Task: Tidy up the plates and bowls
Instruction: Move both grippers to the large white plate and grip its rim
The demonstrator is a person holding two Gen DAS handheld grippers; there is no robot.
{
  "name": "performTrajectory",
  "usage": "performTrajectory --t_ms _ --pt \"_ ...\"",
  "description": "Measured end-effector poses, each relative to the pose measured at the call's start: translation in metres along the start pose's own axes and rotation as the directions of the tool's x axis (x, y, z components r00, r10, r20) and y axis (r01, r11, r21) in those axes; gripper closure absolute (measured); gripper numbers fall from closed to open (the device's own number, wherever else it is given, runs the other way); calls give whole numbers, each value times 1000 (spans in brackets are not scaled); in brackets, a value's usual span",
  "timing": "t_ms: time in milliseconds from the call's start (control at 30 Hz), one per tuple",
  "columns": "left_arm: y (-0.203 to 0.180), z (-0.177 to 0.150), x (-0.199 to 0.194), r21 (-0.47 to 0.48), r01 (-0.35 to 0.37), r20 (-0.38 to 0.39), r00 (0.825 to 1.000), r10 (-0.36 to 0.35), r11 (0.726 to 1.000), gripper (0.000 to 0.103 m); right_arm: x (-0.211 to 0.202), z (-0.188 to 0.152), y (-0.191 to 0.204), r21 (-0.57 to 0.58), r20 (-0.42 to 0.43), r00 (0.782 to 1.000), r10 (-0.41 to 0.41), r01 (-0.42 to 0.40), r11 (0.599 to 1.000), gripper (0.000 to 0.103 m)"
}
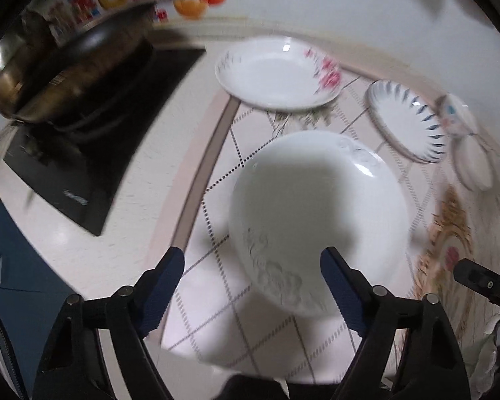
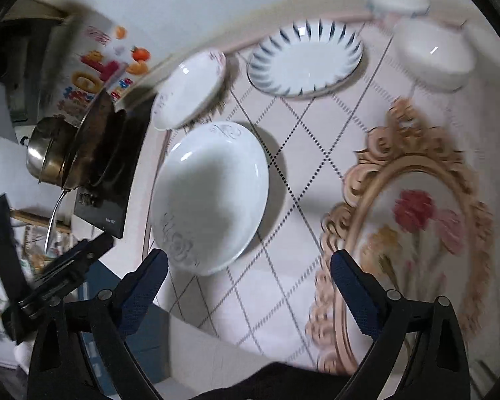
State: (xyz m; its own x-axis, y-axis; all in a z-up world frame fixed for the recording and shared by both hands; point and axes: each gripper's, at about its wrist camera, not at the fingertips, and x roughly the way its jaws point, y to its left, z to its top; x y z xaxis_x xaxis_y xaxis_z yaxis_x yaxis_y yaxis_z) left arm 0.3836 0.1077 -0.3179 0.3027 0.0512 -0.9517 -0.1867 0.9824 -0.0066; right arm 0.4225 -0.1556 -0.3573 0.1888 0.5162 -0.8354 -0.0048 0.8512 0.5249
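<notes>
A large white plate with a faint grey pattern [image 1: 316,213] [image 2: 210,196] lies on the tiled tablecloth. My left gripper [image 1: 251,266] hangs open just above its near rim, one finger [image 1: 340,286] over the plate, the other beside it; the pads are not pressing. My right gripper [image 2: 250,276] stands open over bare cloth, to the right of that plate's near edge. Behind lie a pink-flowered plate [image 1: 276,73] [image 2: 190,90] and a blue-striped plate [image 1: 406,120] [image 2: 306,60]. White bowls [image 2: 433,56] [image 1: 473,163] sit at the far right.
A black cooktop [image 1: 83,153] [image 2: 110,173] with a dark pan [image 1: 66,63] and a steel pot [image 2: 46,156] stands left of the plates. A gold-framed flower print [image 2: 416,226] marks the cloth at right. The counter's front edge runs just below the grippers.
</notes>
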Motion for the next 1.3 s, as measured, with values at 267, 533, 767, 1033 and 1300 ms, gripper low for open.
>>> performTrajectory --t_ms 267,533,767,1033,1300 --pt "4 24 68 -77 44 -146 988 -55 996 45 77 58 -25 18 -109 989 104 -103 995 32" --pt "14 21 70 -123 79 -142 985 -97 989 71 113 73 -21 16 -156 976 150 -149 989 90" --pt "10 10 45 -112 107 -108 987 -120 988 76 113 70 -15 -32 -133 984 117 -122 992 89" --pt "-14 -2 14 -53 152 -76 985 -156 987 76 78 65 -27 -48 -86 992 98 -102 994 89" --pt "-51 5 9 21 208 -76 976 -206 978 76 20 60 -53 -33 -2 997 82 -82 996 89"
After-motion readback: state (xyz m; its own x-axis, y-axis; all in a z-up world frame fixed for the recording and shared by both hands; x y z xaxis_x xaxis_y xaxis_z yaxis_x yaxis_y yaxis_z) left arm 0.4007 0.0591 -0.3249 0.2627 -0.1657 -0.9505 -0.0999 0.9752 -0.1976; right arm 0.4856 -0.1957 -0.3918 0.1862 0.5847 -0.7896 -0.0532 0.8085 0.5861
